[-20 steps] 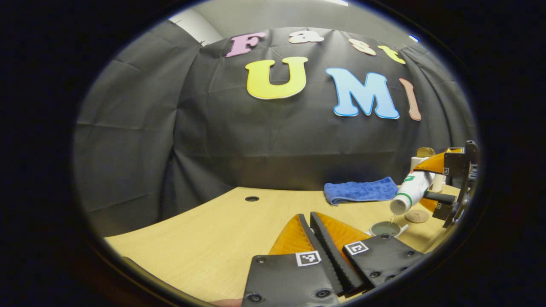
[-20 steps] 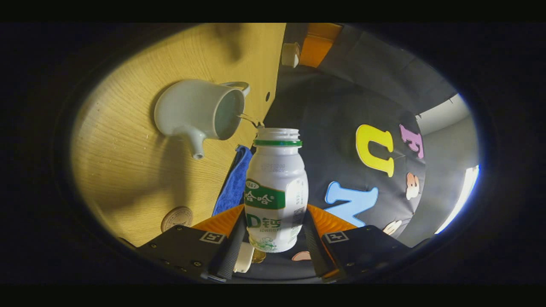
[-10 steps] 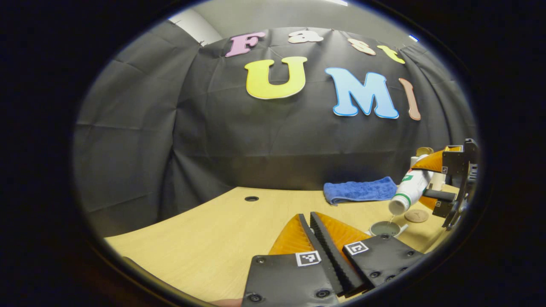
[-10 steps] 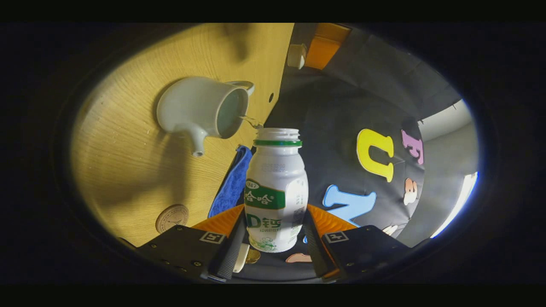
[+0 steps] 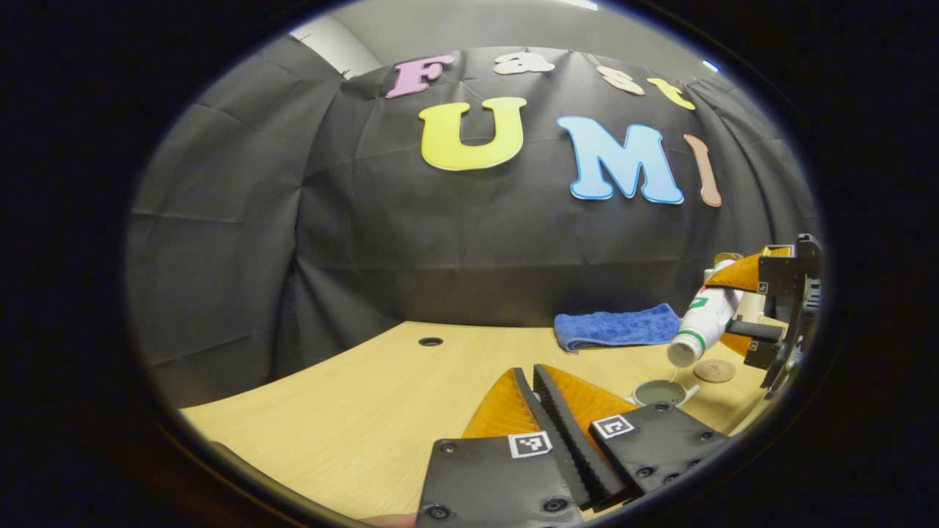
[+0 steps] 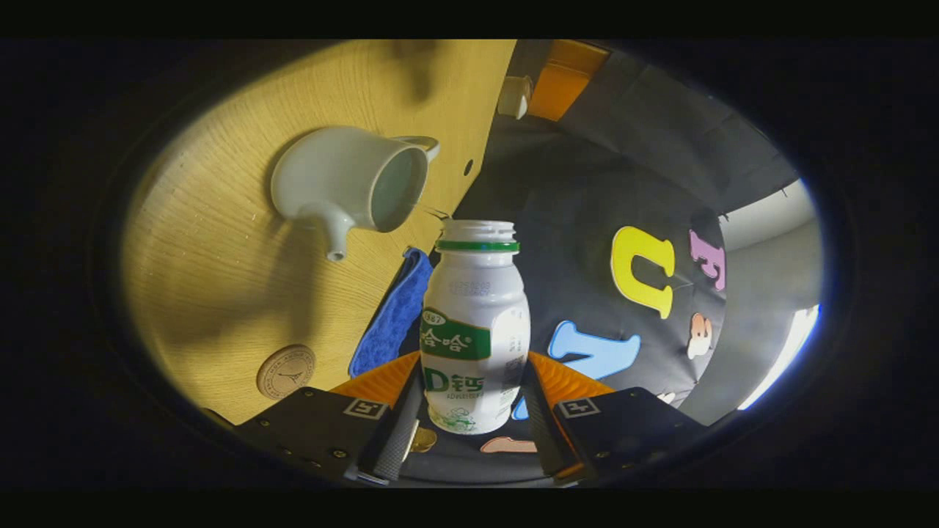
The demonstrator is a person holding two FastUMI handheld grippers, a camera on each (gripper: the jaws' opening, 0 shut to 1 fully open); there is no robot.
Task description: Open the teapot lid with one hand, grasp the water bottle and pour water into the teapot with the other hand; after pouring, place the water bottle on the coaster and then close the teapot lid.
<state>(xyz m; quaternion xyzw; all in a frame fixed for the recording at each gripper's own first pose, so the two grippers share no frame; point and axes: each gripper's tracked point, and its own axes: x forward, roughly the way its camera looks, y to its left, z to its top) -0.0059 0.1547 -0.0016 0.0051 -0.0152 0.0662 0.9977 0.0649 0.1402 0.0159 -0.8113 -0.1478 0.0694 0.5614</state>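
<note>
Between right gripper [image 6: 469, 411] fingers: water bottle [image 6: 475, 330], tilted above teapot [image 6: 345, 183]

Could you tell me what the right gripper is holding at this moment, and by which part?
The right gripper holds the water bottle by its lower body, one finger on each side, mouth tipped over the open teapot.

A white water bottle [image 6: 475, 323] with a green neck ring and green label is held tilted, uncapped mouth down, just above the open white teapot [image 6: 345, 183], into which a thin stream falls. The round wooden coaster [image 6: 286, 372] lies flat on the table near the teapot.
</note>
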